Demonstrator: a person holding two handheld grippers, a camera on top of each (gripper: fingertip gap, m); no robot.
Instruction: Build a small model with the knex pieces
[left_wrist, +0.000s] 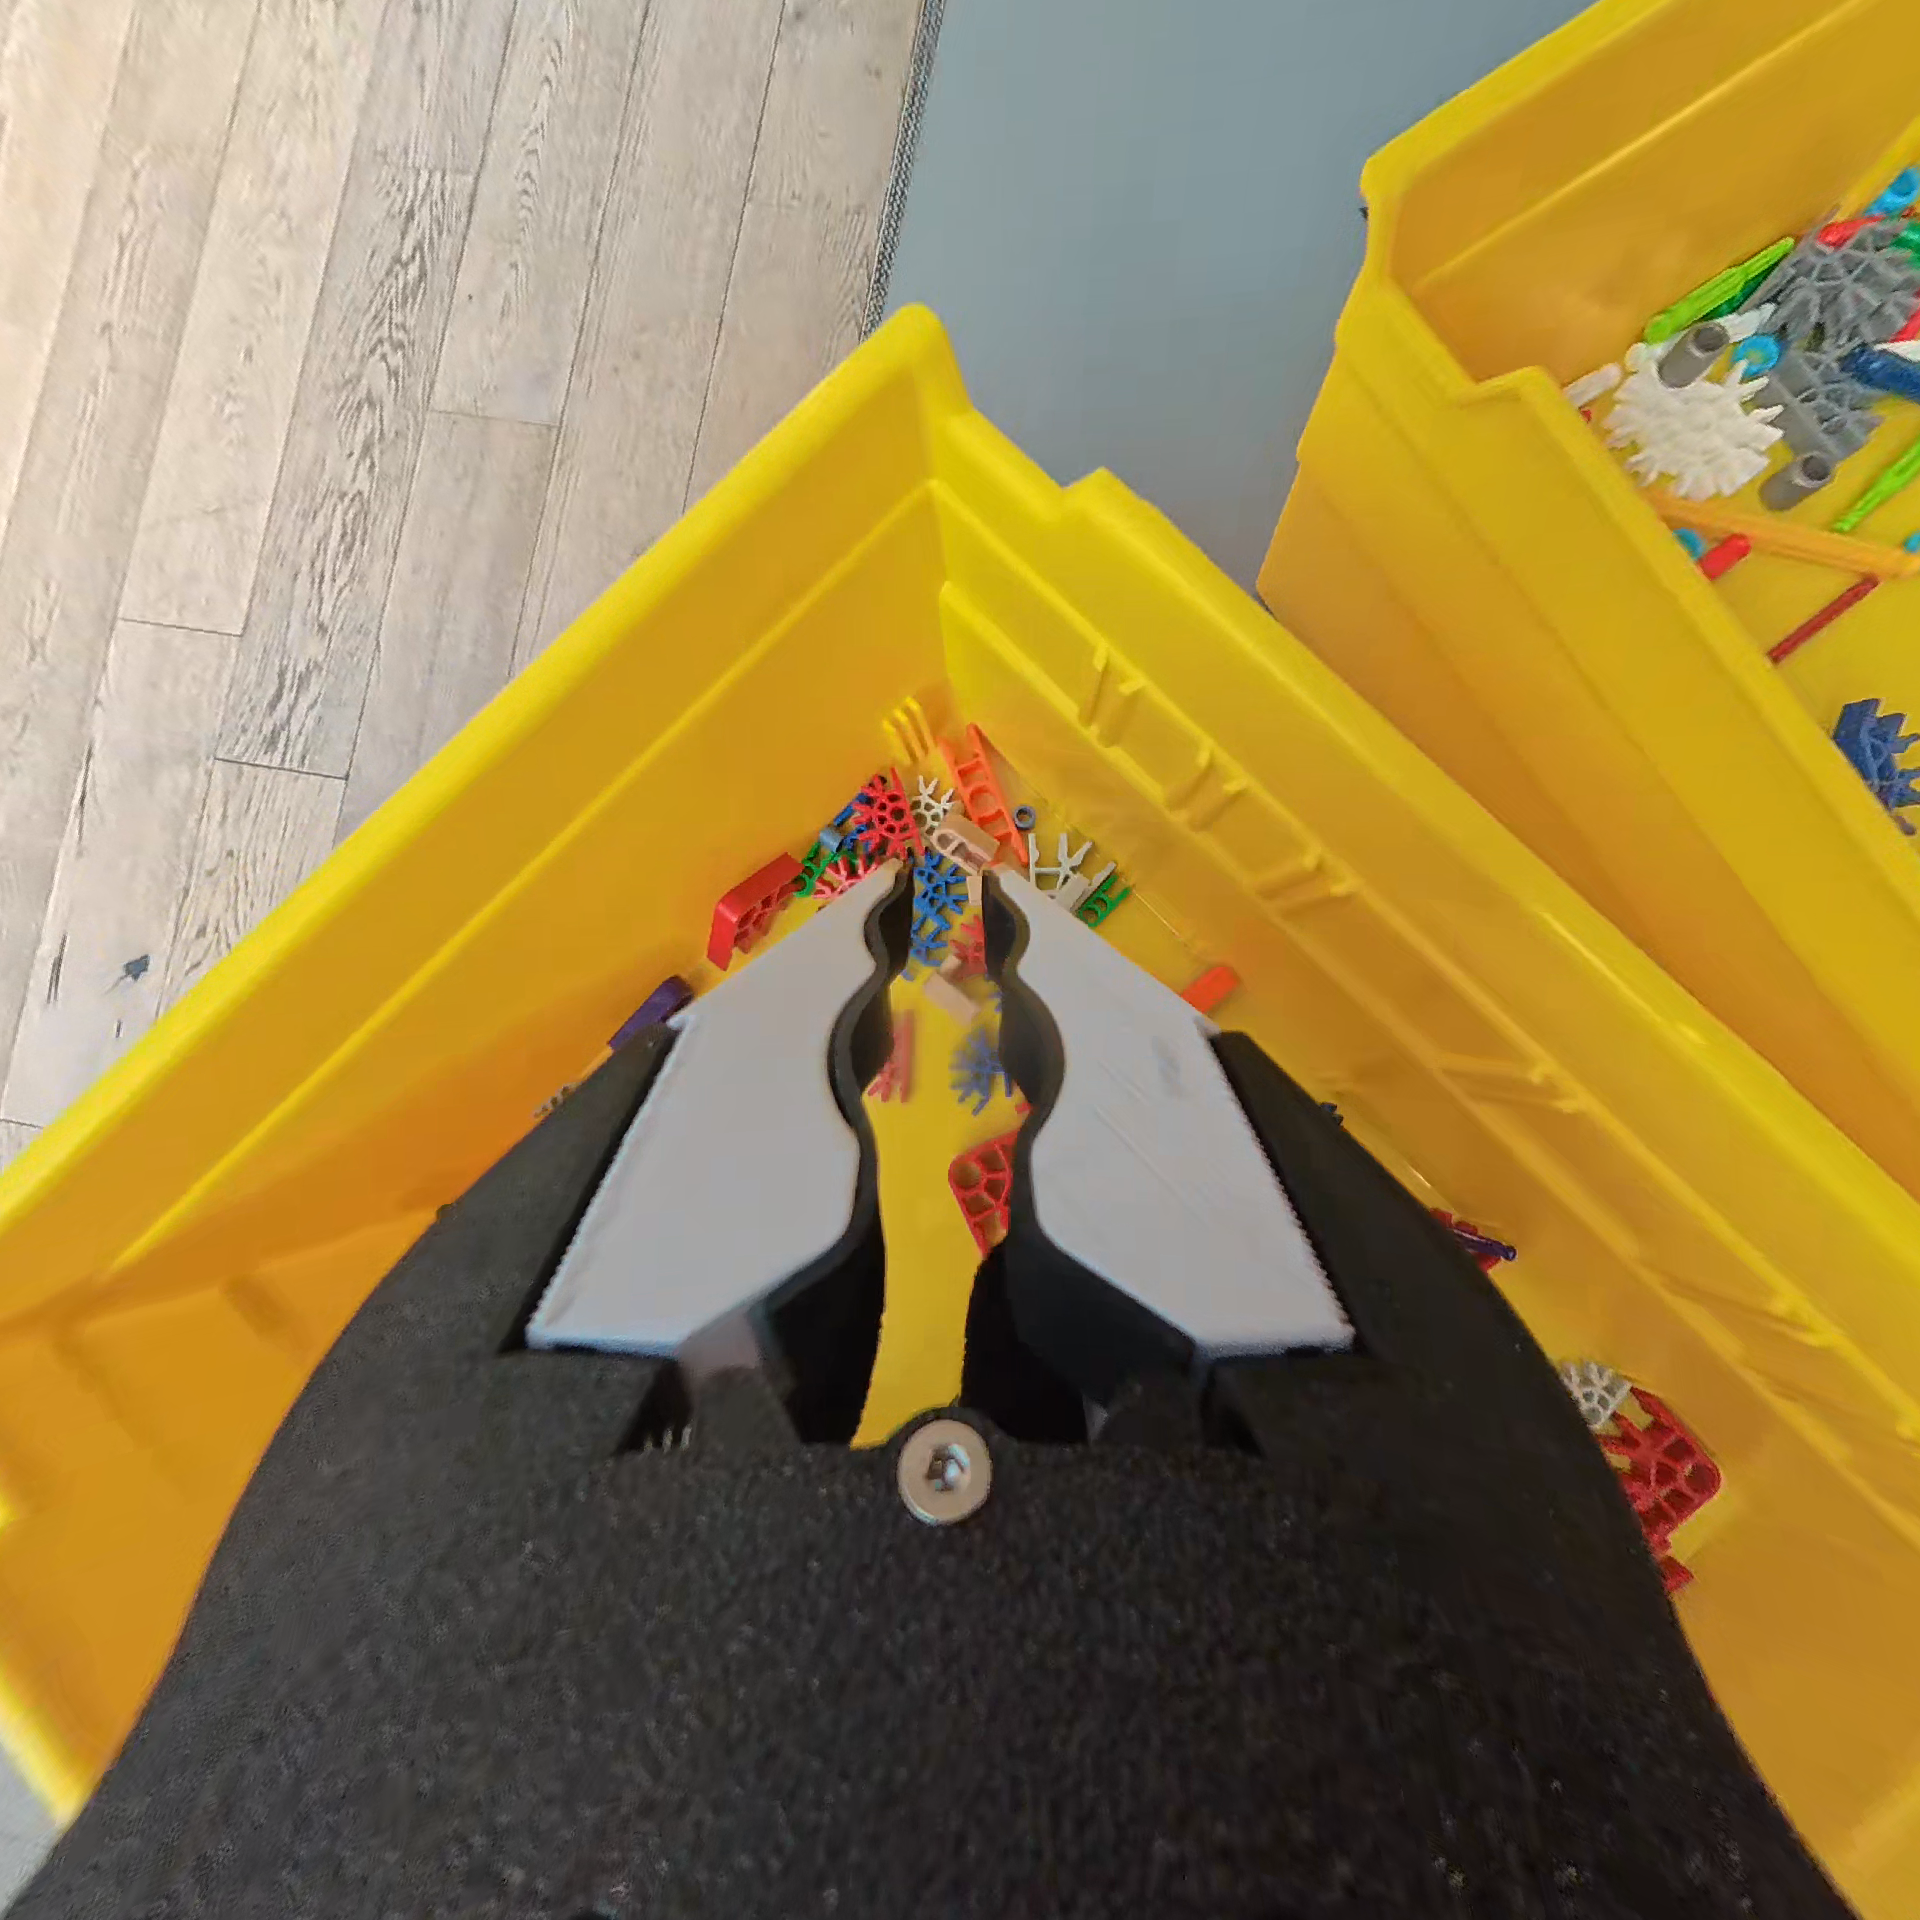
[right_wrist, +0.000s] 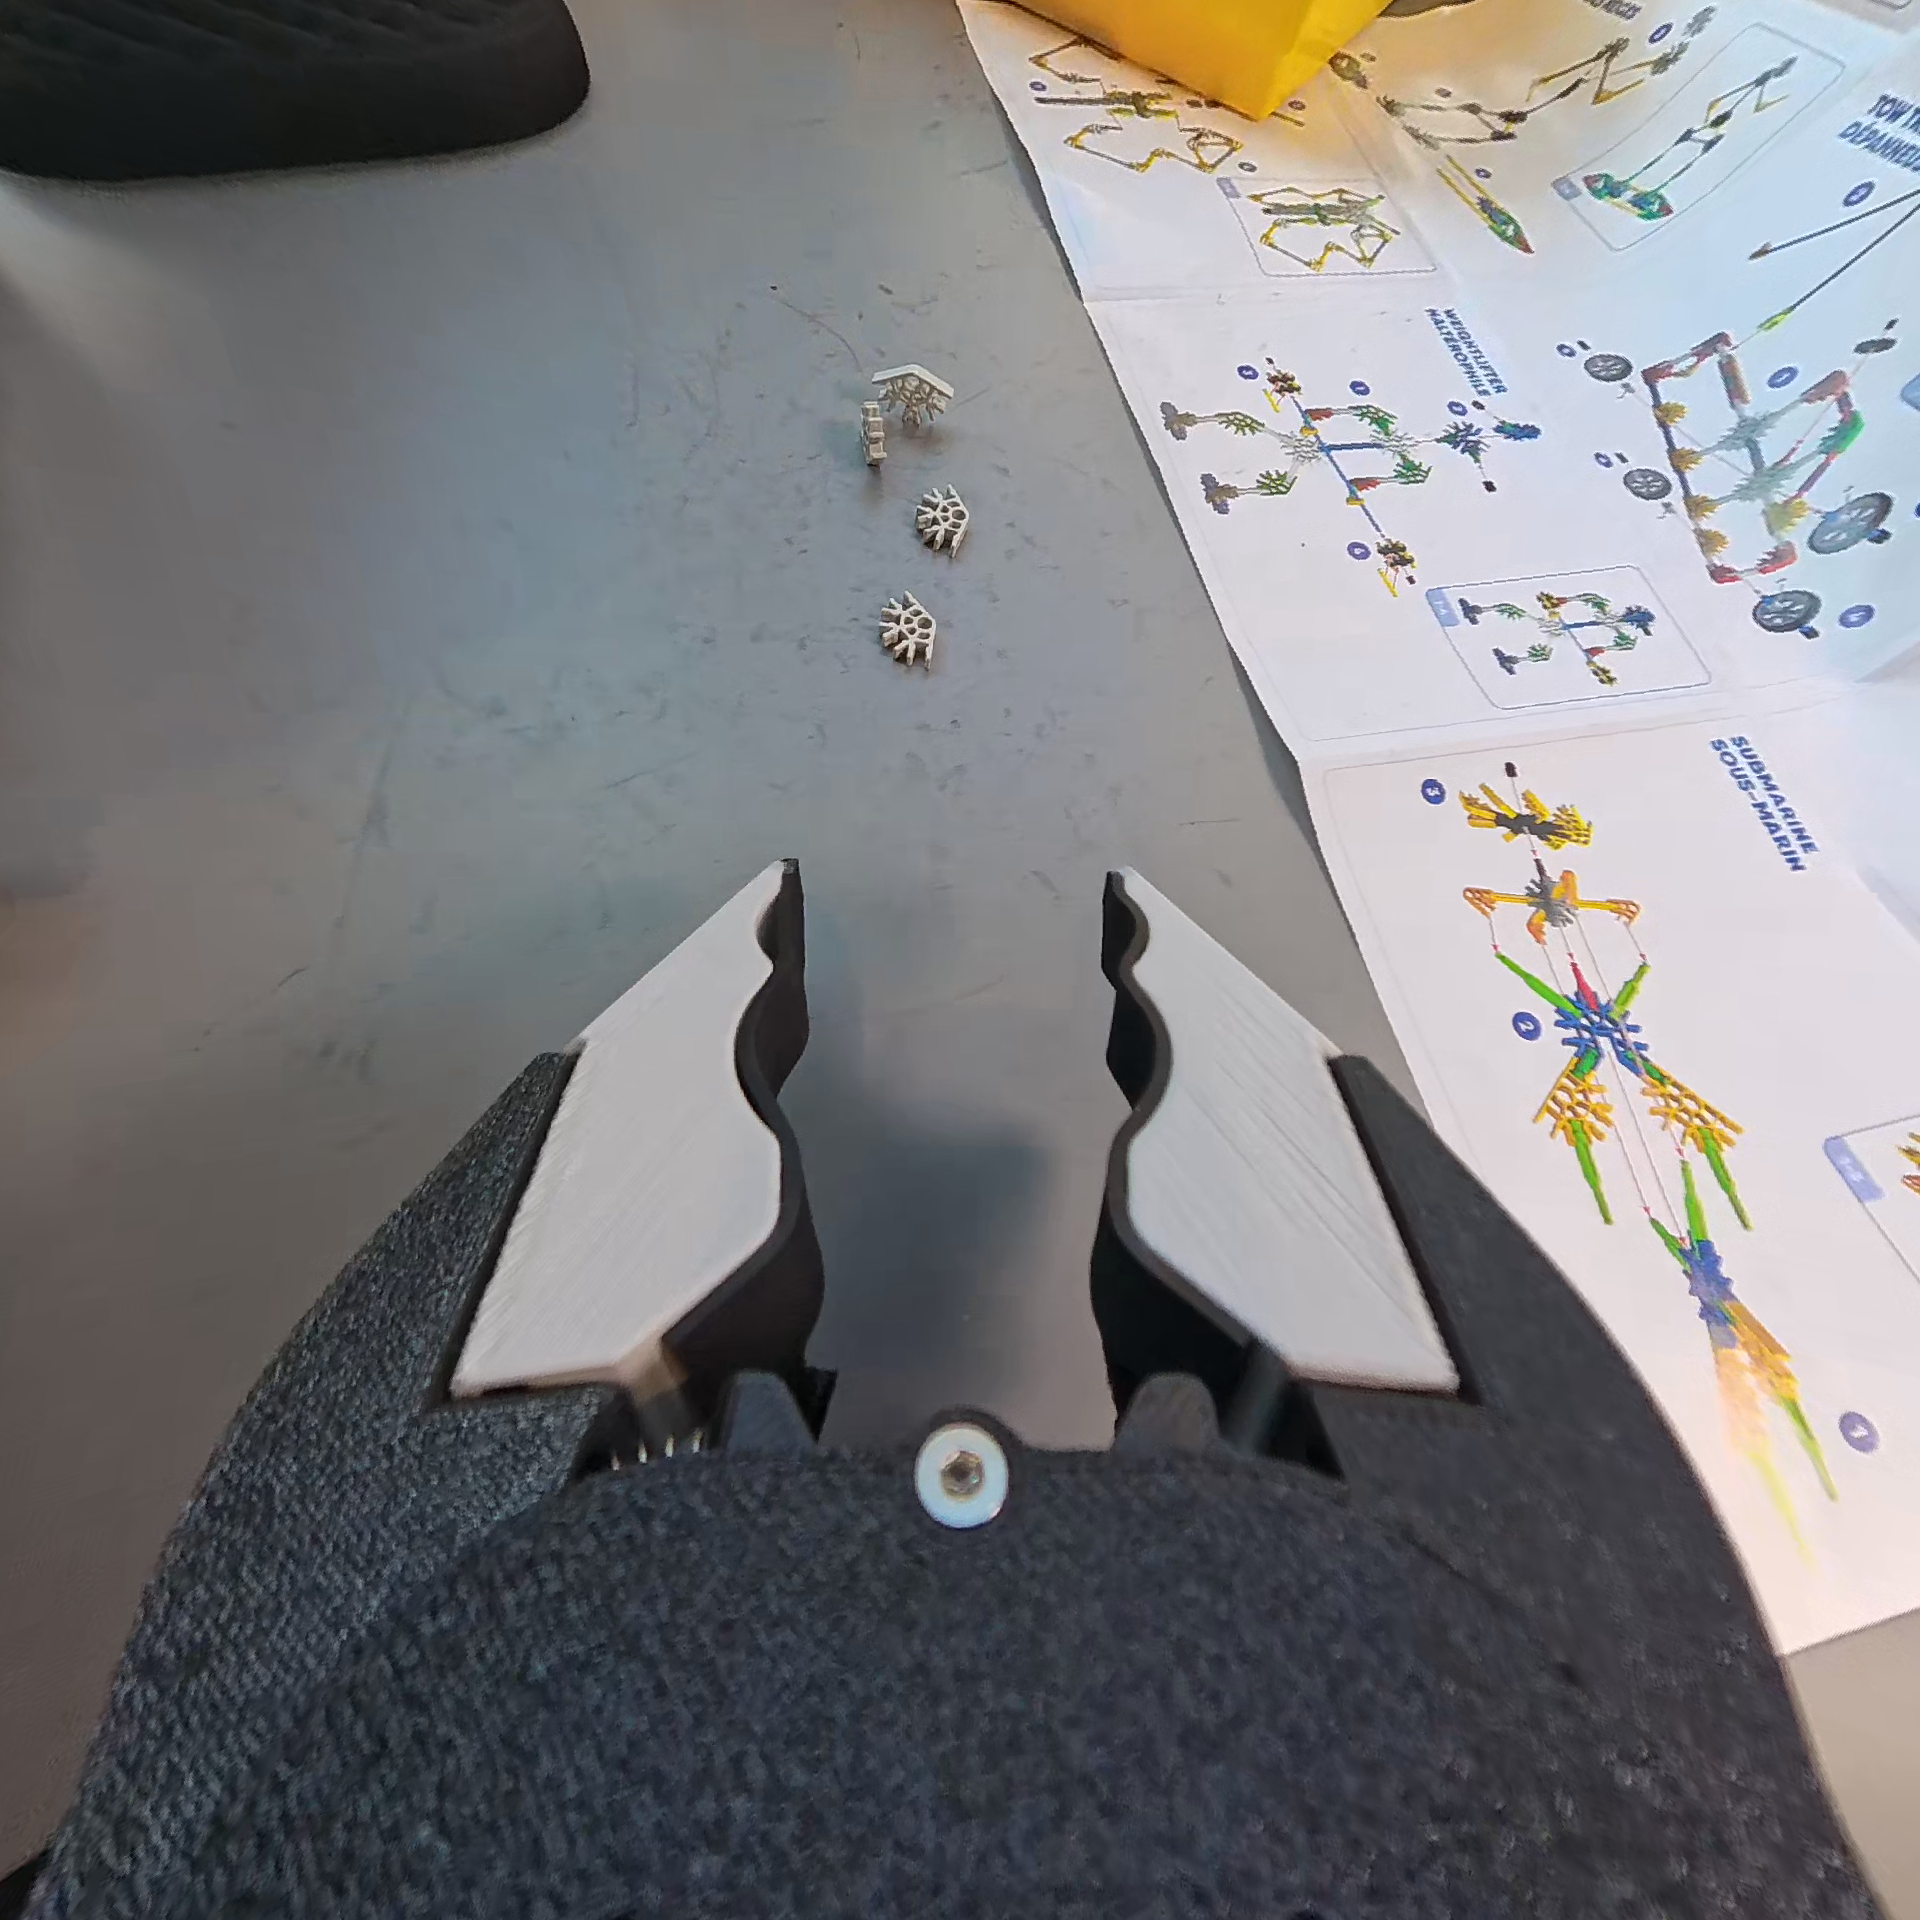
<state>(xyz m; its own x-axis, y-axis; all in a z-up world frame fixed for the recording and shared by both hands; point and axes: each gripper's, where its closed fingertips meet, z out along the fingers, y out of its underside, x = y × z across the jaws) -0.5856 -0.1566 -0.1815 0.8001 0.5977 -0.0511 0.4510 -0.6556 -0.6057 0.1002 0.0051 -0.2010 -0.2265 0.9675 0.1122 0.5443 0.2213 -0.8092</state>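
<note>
left gripper (left_wrist: 940, 883): fingers narrow, holding nothing, over toy parts in yellow bin (left_wrist: 644, 665)
right gripper (right_wrist: 951, 873): fingers wide, empty, above counter (right_wrist: 416, 623), near 4 grey connectors (right_wrist: 909, 629)

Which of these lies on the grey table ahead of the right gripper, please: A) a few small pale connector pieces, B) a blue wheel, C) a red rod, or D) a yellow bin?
A: a few small pale connector pieces lie on the table beyond the open right gripper.
</note>
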